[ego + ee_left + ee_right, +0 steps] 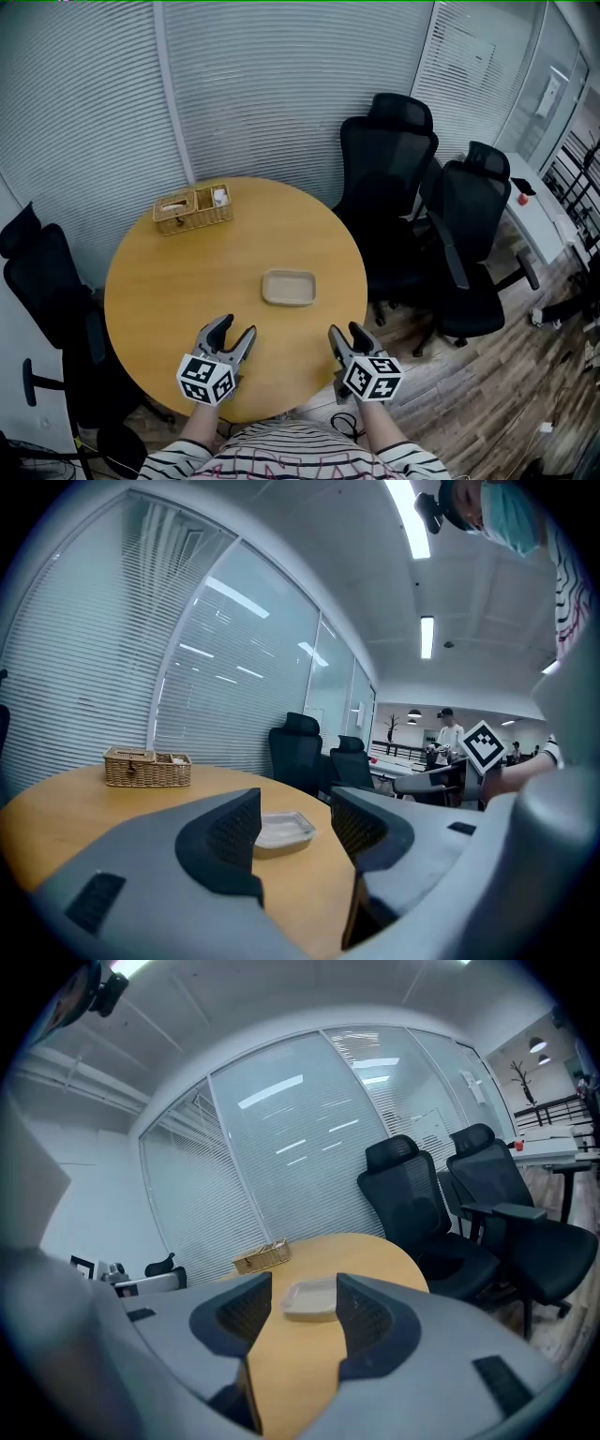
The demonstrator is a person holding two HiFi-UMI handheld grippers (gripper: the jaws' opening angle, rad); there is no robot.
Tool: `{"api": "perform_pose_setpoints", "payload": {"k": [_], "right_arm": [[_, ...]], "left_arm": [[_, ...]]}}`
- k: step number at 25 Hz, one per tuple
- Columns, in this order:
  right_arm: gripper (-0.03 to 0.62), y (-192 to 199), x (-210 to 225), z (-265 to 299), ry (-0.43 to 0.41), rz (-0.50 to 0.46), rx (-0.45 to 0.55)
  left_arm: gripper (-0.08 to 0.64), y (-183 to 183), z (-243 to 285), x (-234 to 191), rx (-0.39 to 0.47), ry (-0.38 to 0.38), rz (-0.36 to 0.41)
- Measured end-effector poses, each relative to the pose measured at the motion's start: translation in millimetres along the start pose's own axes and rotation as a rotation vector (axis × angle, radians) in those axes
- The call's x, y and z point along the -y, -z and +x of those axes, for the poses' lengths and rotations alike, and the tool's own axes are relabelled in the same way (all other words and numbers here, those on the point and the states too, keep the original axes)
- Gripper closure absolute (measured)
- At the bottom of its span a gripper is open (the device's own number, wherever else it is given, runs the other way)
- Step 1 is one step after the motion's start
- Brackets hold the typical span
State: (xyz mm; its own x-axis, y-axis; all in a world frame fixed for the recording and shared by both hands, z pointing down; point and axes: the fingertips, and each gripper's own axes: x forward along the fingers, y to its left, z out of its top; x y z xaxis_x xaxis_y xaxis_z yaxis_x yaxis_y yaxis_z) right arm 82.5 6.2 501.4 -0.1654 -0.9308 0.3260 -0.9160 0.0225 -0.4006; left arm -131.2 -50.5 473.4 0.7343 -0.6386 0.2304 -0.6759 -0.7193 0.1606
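The left tool [236, 328] and the right tool [346, 330] hang low in the frame over the round surface [178, 277] — both spread wide, nothing between them. A shallow tray [289, 287] lies mid-frame just above them — a wicker basket [192, 208] sits upper left.

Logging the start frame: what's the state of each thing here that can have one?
left tongs: open, empty.
right tongs: open, empty.
beige tray: upright on the round table, looks empty, clear of both tongs.
wicker basket: upright at the far edge, something white in one compartment.
office chairs: unoccupied.
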Motion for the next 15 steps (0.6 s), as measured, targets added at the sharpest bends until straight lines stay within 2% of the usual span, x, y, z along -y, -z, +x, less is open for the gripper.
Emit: {"api": "perform_pose_setpoints", "payload": {"k": [6, 12, 15], "right_arm": [[0.367, -5.4, 3.7, 37.7, 0.039, 0.014, -0.002], [0.367, -4.1, 18.1, 68.4, 0.041, 0.011, -0.044], [0.368, -2.2, 26.3, 87.6, 0.022, 0.003, -0.074]], "left_arm": [[0.348, -4.3, 24.2, -31.3, -0.010, 0.031, -0.006], [0.348, 14.1, 48.7, -45.1, -0.063, 0.029, -0.025], [0.348, 20.0, 62.5, -54.6, -0.073, 0.005, -0.028]]}}
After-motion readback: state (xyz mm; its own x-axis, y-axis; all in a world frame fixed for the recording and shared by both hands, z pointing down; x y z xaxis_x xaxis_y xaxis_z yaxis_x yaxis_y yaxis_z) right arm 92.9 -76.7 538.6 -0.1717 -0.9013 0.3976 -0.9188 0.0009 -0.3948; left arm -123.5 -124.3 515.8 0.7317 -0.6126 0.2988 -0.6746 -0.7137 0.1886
